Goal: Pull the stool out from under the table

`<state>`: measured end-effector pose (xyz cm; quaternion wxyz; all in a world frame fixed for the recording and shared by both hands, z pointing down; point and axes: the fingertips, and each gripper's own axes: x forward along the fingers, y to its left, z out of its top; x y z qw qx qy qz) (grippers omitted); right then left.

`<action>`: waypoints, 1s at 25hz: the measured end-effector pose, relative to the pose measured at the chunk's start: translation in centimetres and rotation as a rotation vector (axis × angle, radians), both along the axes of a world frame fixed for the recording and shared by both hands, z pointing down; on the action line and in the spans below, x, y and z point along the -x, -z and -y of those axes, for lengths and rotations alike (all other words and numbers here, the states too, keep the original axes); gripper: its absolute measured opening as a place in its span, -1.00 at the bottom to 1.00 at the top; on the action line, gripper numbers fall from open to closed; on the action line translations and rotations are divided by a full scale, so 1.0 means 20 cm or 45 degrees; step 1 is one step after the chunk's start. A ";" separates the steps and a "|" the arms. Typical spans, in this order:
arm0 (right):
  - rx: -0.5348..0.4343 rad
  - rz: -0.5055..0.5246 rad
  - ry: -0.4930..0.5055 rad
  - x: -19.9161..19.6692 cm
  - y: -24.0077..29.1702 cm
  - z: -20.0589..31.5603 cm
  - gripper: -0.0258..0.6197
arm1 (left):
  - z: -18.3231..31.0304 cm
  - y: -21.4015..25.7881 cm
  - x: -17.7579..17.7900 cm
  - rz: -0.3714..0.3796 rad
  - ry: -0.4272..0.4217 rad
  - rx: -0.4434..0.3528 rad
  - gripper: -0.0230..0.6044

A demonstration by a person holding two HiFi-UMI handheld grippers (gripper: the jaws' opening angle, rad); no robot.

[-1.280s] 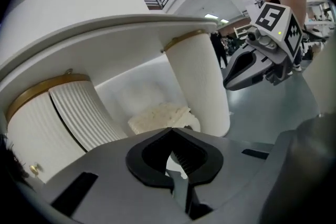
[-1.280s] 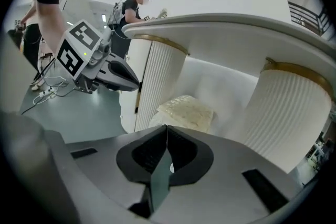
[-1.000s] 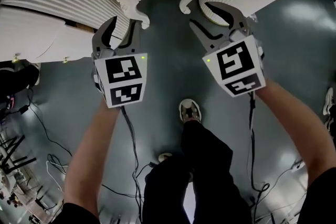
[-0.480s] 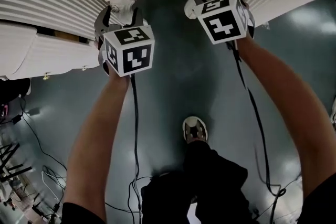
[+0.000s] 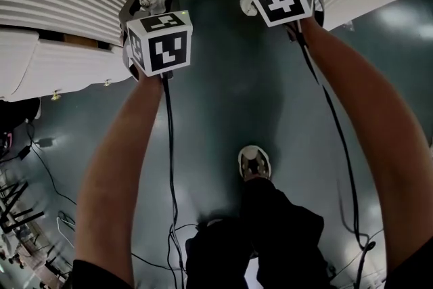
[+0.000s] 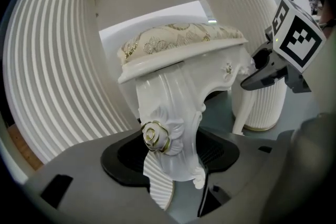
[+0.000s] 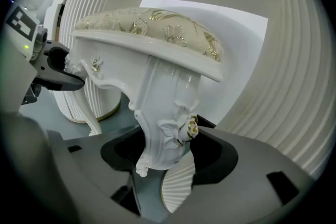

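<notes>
One stool leg [image 6: 169, 113] is enclosed, unpressed, by the wide left hand-held gripper [image 6: 173, 157], just narrowed slightly; another leg [image 7: 163, 107] by the right hand-held gripper [image 7: 168, 157], just widened.

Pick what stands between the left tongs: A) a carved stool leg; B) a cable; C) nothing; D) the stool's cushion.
A: the left gripper view shows the stool leg between the left tongs, open and not pressing it; they have just opened wide and begun closing.
</notes>
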<state>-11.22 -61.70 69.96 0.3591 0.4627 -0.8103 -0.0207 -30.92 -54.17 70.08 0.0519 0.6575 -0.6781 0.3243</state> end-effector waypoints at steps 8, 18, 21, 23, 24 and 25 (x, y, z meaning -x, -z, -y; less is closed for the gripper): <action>0.039 0.004 -0.040 -0.08 -0.03 -0.20 -0.18 | -0.17 -0.01 -0.05 -0.015 -0.021 0.033 -0.05; 0.099 0.018 -0.077 -0.20 -0.09 -0.62 -0.18 | -0.53 -0.04 -0.16 -0.025 -0.037 0.042 -0.06; 0.139 0.018 -0.076 -0.22 -0.12 -0.77 -0.18 | -0.59 -0.03 -0.16 -0.023 -0.049 0.030 -0.07; 0.149 0.011 -0.076 -0.24 -0.12 -0.85 -0.18 | -0.65 -0.02 -0.16 -0.018 -0.041 0.030 -0.07; 0.149 0.004 -0.072 -0.24 -0.12 -0.89 -0.18 | -0.71 -0.04 -0.17 -0.018 -0.042 0.057 -0.07; 0.144 -0.004 -0.065 -0.25 -0.11 -0.92 -0.18 | -0.77 -0.06 -0.19 -0.020 -0.048 0.090 -0.07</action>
